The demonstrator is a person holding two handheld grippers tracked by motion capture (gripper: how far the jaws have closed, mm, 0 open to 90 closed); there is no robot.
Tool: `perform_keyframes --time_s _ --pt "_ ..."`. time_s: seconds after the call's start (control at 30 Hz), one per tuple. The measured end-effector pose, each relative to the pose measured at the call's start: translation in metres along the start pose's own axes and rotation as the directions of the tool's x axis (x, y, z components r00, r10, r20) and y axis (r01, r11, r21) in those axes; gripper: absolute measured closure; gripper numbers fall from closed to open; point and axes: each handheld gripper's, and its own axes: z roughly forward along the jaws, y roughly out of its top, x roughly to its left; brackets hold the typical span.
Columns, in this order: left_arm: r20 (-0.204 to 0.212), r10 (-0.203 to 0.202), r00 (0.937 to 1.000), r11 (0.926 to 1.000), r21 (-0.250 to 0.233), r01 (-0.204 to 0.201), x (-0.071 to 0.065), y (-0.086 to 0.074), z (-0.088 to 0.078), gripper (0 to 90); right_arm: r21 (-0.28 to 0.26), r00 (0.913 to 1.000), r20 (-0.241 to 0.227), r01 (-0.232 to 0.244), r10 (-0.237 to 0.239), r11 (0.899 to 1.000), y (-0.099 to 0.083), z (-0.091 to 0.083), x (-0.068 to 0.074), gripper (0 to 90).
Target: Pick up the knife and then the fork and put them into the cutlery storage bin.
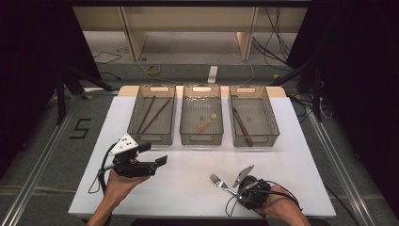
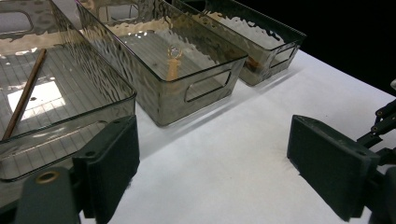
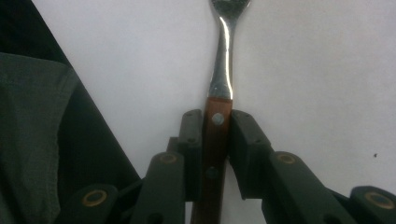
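Item: fork, wooden handle, lying near the front edge of the white surface, tines pointing away from us. We have the right tongs clamped on its handle, a grip suited to lifting it level. Our left tongs hang wide and empty. Three trays behind hold sorted utensils; we judge that the fork belongs in one.

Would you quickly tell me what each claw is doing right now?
Left claw: open, holding nothing.
Right claw: closed on the fork handle.
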Motion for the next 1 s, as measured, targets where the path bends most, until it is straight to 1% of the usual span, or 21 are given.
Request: perform_keyframes --time_s 0.03,0.07,0.1,0.17,0.23,0.37,0.4,0.43,0.47,0.5,0.53,0.63,0.67,0.7,0.73,0.77,0.8,0.83,0.93,0.97,1.0 --pt "0.000 0.004 1.0000 1.0000 0.002 -0.004 0.000 0.000 0.000 16.4 0.000 0.9999 0.003 0.011 -0.011 1.000 0.000 0.000 0.000 76.2" --pt "0.000 0.005 1.0000 1.0000 0.003 -0.005 0.000 0.000 0.000 16.4 0.008 0.9997 0.004 -0.025 0.025 1.000 0.001 0.000 0.003 76.5" --pt "0.000 0.001 1.0000 1.0000 0.001 -0.001 0.000 0.000 0.000 16.4 0.016 1.0000 0.004 0.005 -0.005 1.000 0.001 -0.001 0.001 76.9" --pt "0.002 -0.005 1.0000 1.0000 -0.001 0.005 0.000 0.000 0.000 16.4 0.010 0.9996 0.008 0.026 -0.027 1.000 0.001 0.000 0.000 77.2" --pt "0.002 -0.006 1.0000 1.0000 -0.002 0.006 0.000 0.000 -0.001 16.4 0.014 0.9997 0.007 0.022 -0.022 1.000 0.002 0.000 0.001 77.3" --pt "0.000 -0.004 1.0000 1.0000 -0.002 0.004 0.000 0.000 0.000 16.4 0.009 0.9995 0.004 0.030 -0.030 0.999 0.001 0.000 0.000 77.5" --pt "0.000 -0.004 1.0000 1.0000 -0.003 0.004 0.000 0.000 0.000 16.4 0.016 1.0000 -0.002 0.010 -0.010 1.000 0.001 -0.001 0.001 77.5" --pt "0.001 -0.004 1.0000 1.0000 -0.003 0.004 0.000 0.000 0.000 16.4 0.013 0.9999 -0.002 0.014 -0.014 1.000 0.001 -0.001 0.000 77.5" --pt "0.000 -0.003 1.0000 1.0000 -0.003 0.003 0.000 0.000 0.000 16.4 0.017 1.0000 -0.006 -0.002 0.002 1.000 0.001 -0.001 0.000 77.5" --pt "0.000 -0.003 1.0000 1.0000 -0.003 0.003 0.000 0.000 0.000 16.4 0.012 0.9999 -0.011 0.004 -0.004 1.000 0.001 -0.001 0.000 77.6" --pt "0.001 -0.004 1.0000 1.0000 -0.002 0.004 0.001 0.000 0.000 16.4 0.000 0.9996 -0.011 0.027 -0.027 1.000 0.000 -0.001 -0.002 77.6" --pt "0.001 -0.003 1.0000 1.0000 -0.003 0.003 0.001 0.000 -0.001 16.4 -0.002 0.9997 -0.013 0.019 -0.019 1.000 0.000 -0.002 -0.003 77.6" --pt "0.001 -0.003 1.0000 1.0000 -0.003 0.003 0.001 0.000 -0.001 16.4 -0.010 0.9996 -0.016 0.022 -0.023 1.000 0.000 -0.001 -0.004 77.6" --pt "0.000 -0.002 1.0000 1.0000 -0.004 0.002 0.001 0.000 -0.001 16.4 -0.013 0.9997 -0.010 0.020 -0.020 1.000 0.000 -0.002 -0.004 77.7" --pt "0.000 -0.002 1.0000 1.0000 -0.003 0.002 0.001 0.000 -0.001 16.4 -0.025 0.9999 -0.013 -0.008 0.008 1.000 0.000 -0.004 -0.004 77.7" --pt "0.000 -0.003 1.0000 1.0000 -0.003 0.003 0.001 0.000 -0.001 16.4 -0.030 0.9998 -0.014 -0.014 0.014 0.999 0.000 -0.005 -0.005 77.6" --pt "-0.001 -0.003 1.0000 1.0000 -0.003 0.003 0.001 0.000 -0.001 16.4 -0.032 0.9999 -0.013 -0.004 0.004 0.999 -0.001 -0.007 -0.007 77.7" --pt "-0.001 -0.003 1.0000 1.0000 -0.003 0.003 0.001 0.000 -0.001 16.4 -0.040 0.9999 -0.014 -0.006 0.005 0.999 -0.001 -0.009 -0.008 77.7" --pt "-0.002 -0.004 1.0000 1.0000 -0.004 0.004 0.000 0.000 -0.001 16.4 -0.068 0.9995 -0.019 -0.027 0.026 0.997 -0.002 -0.013 -0.013 77.7" --pt "-0.002 -0.004 1.0000 1.0000 -0.005 0.004 0.000 0.000 -0.001 16.4 -0.080 0.9995 -0.021 -0.024 0.022 0.997 -0.002 -0.013 -0.016 77.7" --pt "-0.002 -0.004 1.0000 1.0000 -0.004 0.004 0.001 0.000 -0.001 16.4 -0.085 0.9994 -0.019 -0.029 0.028 0.996 -0.001 -0.014 -0.018 77.6"
